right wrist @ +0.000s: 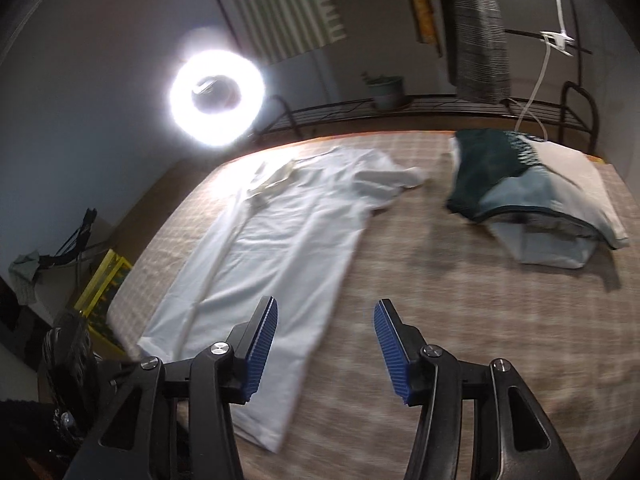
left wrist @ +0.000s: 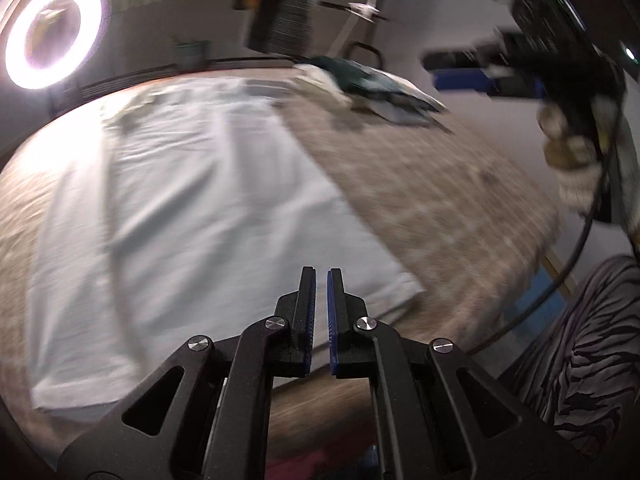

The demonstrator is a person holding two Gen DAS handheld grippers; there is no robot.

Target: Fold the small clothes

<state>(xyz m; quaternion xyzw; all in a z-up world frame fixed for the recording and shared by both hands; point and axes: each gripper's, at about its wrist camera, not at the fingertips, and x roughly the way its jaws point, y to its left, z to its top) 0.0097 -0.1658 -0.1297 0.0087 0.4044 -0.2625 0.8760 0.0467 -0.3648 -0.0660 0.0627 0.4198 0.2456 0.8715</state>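
Observation:
A white T-shirt (right wrist: 280,236) lies lengthwise on the checked bed cover (right wrist: 460,320), one side folded inward, its right sleeve bunched at the far end. It also shows in the left wrist view (left wrist: 180,184). My left gripper (left wrist: 321,276) is shut and empty, held above the shirt's near hem. My right gripper (right wrist: 325,312) is open and empty, above the shirt's right edge near the hem. The right gripper also shows in the left wrist view (left wrist: 456,70), held up in a gloved hand.
A stack of folded clothes (right wrist: 532,204), dark green on top of pale grey, lies at the far right of the bed. A ring light (right wrist: 216,96) glares behind the bed. A metal rack with a pot (right wrist: 386,92) stands beyond. Yellow crate (right wrist: 104,284) on the floor left.

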